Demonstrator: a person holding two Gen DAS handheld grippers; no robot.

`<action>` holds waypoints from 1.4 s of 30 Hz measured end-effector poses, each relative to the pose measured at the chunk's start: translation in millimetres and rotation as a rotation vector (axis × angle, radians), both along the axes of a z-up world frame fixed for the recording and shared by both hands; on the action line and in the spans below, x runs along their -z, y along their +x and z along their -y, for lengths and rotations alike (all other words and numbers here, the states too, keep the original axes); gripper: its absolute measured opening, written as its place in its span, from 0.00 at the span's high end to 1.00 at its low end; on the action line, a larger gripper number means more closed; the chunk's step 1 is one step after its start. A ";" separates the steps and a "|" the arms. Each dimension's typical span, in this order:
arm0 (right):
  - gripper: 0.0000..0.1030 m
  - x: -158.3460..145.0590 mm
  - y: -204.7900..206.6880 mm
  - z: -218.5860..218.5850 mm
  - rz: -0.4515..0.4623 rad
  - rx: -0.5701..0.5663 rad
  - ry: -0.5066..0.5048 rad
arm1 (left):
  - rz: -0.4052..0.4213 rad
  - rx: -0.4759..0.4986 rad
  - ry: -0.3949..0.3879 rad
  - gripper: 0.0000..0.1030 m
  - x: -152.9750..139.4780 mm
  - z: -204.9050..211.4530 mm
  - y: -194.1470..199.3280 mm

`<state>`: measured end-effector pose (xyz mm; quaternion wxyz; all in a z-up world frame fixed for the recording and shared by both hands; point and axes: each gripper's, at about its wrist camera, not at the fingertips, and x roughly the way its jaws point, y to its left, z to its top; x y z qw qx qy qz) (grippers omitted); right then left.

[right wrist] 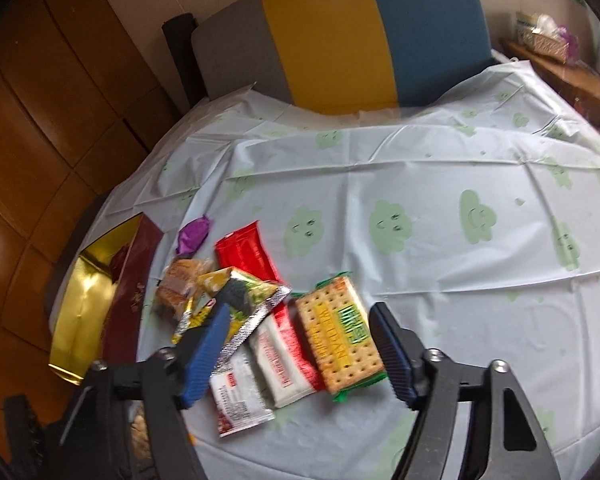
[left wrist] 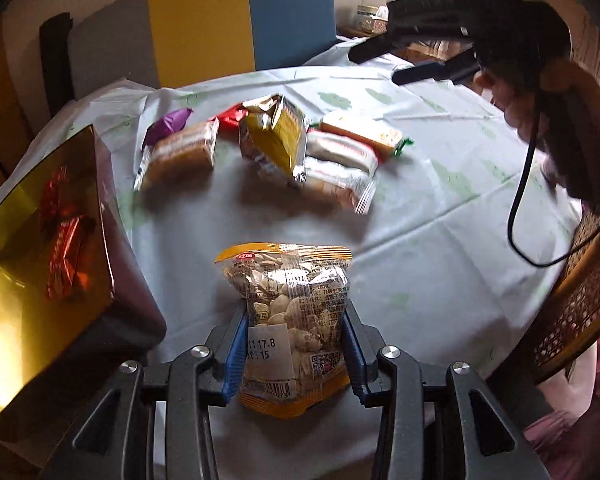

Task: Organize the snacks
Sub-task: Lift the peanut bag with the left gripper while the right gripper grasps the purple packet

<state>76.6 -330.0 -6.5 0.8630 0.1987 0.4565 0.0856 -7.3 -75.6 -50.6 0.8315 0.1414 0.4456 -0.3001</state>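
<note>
One red-wrapped snack lies in the gold-lined box [left wrist: 32, 264] at left. Clamped in the left gripper [left wrist: 296, 344], a peanut packet [left wrist: 288, 300] is near it. Right gripper [right wrist: 300, 344] gapes over the cracker pack [right wrist: 340, 344]; most snacks remain loose on the tablecloth [right wrist: 440, 208].

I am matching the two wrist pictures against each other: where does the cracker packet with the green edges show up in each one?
Left wrist view: the cracker packet lies far right in the snack pile, above centre.
Right wrist view: the cracker packet lies low at centre, between the open jaws.
Shared landmark: the gold-lined box at the left of the table in both.
</note>
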 end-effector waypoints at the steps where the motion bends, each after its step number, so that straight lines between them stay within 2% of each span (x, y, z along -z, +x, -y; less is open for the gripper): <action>1: 0.38 0.2 2.9 -4.4 -0.007 -0.019 0.029 | 0.001 0.002 -0.015 0.58 -0.1 -2.8 -2.3; 5: 0.38 -5.7 19.7 -32.7 -0.010 -0.088 0.071 | -0.007 -0.003 -0.058 0.58 2.3 -10.8 -0.6; 11: 0.38 -5.9 69.7 -89.8 -0.035 -0.183 0.117 | -0.010 -0.004 -0.112 0.58 7.3 -16.3 0.5; 15: 0.38 10.9 111.6 -119.9 -0.096 -0.182 0.153 | -0.016 0.000 -0.138 0.58 9.4 -19.8 1.2; 21: 0.39 44.1 158.7 -141.1 -0.196 -0.122 0.144 | -0.020 0.008 -0.162 0.57 11.1 -22.6 2.2; 26: 0.53 60.7 177.3 -158.2 -0.224 -0.110 0.113 | -0.027 0.010 -0.174 0.57 12.6 -24.5 4.0; 27: 0.57 62.8 178.6 -160.7 -0.221 -0.108 0.098 | -0.026 0.011 -0.172 0.57 12.6 -24.2 4.0; 28: 0.65 62.4 180.4 -161.5 -0.210 -0.103 0.080 | -0.024 0.012 -0.170 0.57 12.8 -23.9 4.0; 31: 0.69 58.3 178.5 -160.3 -0.195 -0.097 0.067 | -0.027 0.010 -0.173 0.57 13.5 -24.5 4.8; 37: 0.70 25.6 153.4 -145.8 -0.096 -0.135 0.059 | -0.025 -0.001 -0.166 0.57 13.6 -22.7 3.0; 42: 0.70 -4.6 111.1 -119.5 -0.024 -0.166 0.031 | -0.025 -0.014 -0.162 0.57 13.8 -20.0 2.7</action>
